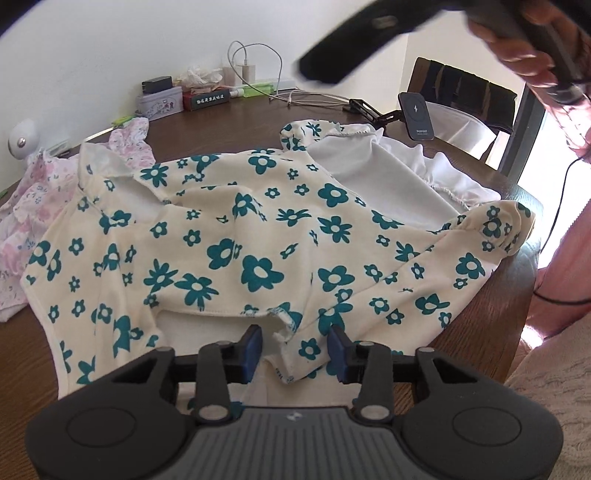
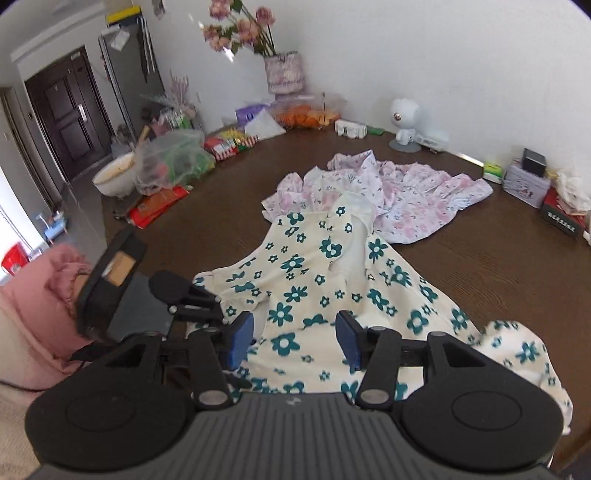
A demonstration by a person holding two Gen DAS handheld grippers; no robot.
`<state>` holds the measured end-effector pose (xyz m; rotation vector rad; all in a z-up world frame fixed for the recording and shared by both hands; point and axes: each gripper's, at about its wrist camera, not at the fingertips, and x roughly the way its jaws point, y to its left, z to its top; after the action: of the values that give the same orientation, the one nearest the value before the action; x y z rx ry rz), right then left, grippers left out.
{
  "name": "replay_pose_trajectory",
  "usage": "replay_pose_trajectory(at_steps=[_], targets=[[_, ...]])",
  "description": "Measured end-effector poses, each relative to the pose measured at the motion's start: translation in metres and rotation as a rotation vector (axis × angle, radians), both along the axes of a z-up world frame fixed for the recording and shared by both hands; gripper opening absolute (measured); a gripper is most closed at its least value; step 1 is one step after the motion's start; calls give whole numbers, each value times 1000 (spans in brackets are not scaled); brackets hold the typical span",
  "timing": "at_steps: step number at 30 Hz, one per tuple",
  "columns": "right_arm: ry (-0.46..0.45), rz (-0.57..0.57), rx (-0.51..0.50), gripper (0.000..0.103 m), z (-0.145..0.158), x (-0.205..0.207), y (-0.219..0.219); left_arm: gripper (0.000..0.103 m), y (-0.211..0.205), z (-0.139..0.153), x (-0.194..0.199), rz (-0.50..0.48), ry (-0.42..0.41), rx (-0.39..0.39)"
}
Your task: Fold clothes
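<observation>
A cream dress with teal flowers (image 1: 236,243) lies spread and rumpled on the dark wooden table (image 1: 221,122), its white lining showing at the far right. My left gripper (image 1: 295,350) is open, its blue pads on either side of the dress's near hem, not closed on it. My right gripper (image 2: 295,343) is open just above the same dress (image 2: 314,288). The left gripper's body shows at the left of the right wrist view (image 2: 184,295). The right gripper's body appears blurred at the top of the left wrist view (image 1: 388,33).
A pink floral garment (image 2: 399,192) lies crumpled beyond the dress. Boxes, a tin (image 1: 160,101), chargers and cables line the wall. A phone stand (image 1: 417,114) and a chair (image 1: 465,96) are at the far right. A bowl (image 2: 114,177), bags and a vase (image 2: 284,72) crowd the far left.
</observation>
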<state>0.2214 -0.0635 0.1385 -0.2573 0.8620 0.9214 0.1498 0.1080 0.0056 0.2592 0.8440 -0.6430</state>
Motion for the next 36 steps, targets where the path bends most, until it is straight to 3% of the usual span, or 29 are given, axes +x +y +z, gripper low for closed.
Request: replay_pose_trajectory(at_steps=[5, 8, 11, 13, 14, 16, 17, 22, 26, 29, 30, 31, 32, 33, 34, 36], targets=[[97, -90, -143, 49, -59, 72, 97, 35, 0, 0, -1, -5, -6, -4], [168, -192, -103, 46, -92, 107, 107, 36, 0, -1, -1, -4, -12, -8], [219, -224, -43, 43, -112, 125, 110, 36, 1, -1, -1, -14, -14, -15], [225, -226, -44, 41, -118, 127, 113, 35, 3, -1, 0, -21, -17, -23], [234, -224, -40, 27, -120, 127, 114, 34, 3, -1, 0, -23, -18, -27], [233, -213, -27, 7, -118, 127, 115, 15, 5, -1, 2, -25, -7, -43], [226, -205, -18, 5, -115, 126, 116, 3, 6, -1, 3, -22, 13, -54], [145, -260, 68, 4, -94, 134, 109, 3, 10, 2, 8, -14, 80, -81], [143, -266, 99, 4, -99, 140, 110, 3, 10, 3, 8, -1, 96, -84], [155, -270, 104, 4, -104, 141, 109, 5, 11, 5, 4, -3, 103, -95], [161, -272, 112, 6, -102, 140, 105, 15, 12, 6, 2, -4, 101, -105], [167, -274, 119, 12, -101, 140, 102, 22, 14, 7, -2, -5, 93, -114], [172, -276, 126, 25, -99, 140, 99, 41, 16, 10, -6, -3, 75, -115], [178, -278, 133, 35, -98, 140, 95, 48, 20, 14, -11, 2, 48, -118], [184, -280, 141, 44, -96, 140, 92, 49, 25, 19, -16, 11, 21, -128], [193, -284, 153, 44, -93, 139, 85, 50, 39, 30, -25, 49, -20, -171]])
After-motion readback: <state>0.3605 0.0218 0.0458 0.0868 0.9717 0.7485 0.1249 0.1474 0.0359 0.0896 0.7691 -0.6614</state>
